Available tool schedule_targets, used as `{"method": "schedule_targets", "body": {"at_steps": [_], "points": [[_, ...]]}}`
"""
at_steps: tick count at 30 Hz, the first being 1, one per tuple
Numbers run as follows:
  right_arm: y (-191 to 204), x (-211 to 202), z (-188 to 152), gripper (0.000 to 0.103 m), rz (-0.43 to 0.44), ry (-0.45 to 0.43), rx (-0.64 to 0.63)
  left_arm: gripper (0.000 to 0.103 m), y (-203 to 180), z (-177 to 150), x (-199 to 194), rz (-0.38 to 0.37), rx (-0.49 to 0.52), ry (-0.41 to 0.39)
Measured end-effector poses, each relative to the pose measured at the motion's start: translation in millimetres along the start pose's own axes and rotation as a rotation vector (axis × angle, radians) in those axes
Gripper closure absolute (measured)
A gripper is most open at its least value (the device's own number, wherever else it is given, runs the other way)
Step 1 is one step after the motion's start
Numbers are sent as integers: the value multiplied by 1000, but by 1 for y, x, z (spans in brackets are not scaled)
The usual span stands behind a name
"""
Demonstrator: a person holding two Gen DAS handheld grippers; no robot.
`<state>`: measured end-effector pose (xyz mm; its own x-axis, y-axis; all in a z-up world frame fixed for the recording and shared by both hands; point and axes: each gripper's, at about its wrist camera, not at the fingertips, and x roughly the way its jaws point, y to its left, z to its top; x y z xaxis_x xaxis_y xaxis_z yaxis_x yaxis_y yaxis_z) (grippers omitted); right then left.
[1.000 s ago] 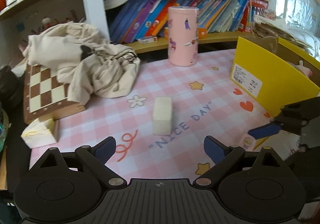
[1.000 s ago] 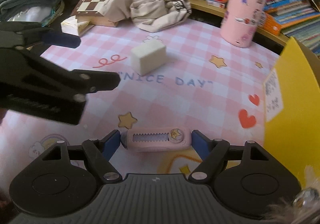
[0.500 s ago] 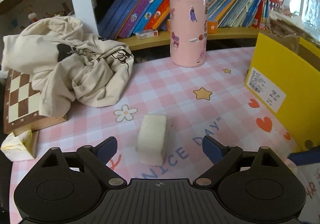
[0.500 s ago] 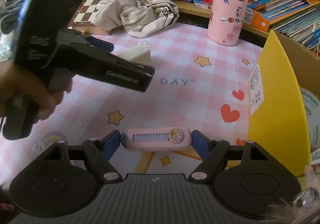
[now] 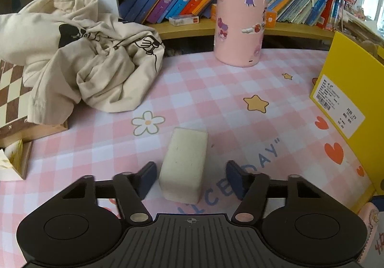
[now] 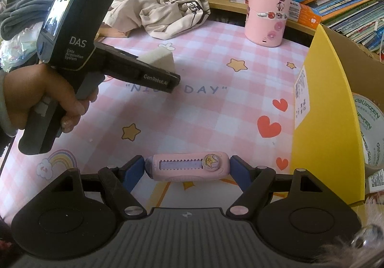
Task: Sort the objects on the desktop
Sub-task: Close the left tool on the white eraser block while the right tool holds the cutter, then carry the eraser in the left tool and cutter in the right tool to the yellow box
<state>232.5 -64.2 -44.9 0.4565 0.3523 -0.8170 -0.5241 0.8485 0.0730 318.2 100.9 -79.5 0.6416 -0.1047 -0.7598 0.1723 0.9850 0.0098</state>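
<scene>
At lower centre, the left gripper (image 5: 190, 177) gapes around a cream rectangular eraser block (image 5: 183, 164), probably light and rubbery, best squeezed across its long sides, while the right gripper (image 6: 187, 170) pinches a pink plastic utility knife (image 6: 187, 166) endwise.

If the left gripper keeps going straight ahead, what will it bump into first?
The left gripper would first meet the cream block, which already sits between its open fingers, nearer the left one. Farther along stands the pink canister, though depth is hard to judge.

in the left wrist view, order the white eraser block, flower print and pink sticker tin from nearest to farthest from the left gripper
1. White eraser block: between the open fingers of the left gripper.
2. Flower print: on the mat just beyond the block, slightly left.
3. Pink sticker tin: upright at the back, by the bookshelf.
</scene>
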Motion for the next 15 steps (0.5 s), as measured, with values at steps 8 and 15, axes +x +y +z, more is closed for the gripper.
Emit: {"method": "schedule_targets", "body": {"at_steps": [8,15], "points": [[3,-4,-1,27,-4,-9,-2,76,10,-3,-9,-24,-27,15],[9,-13,-4,27,-18,-24,4,78,14,-15,-34,-64,-60,11]]}}
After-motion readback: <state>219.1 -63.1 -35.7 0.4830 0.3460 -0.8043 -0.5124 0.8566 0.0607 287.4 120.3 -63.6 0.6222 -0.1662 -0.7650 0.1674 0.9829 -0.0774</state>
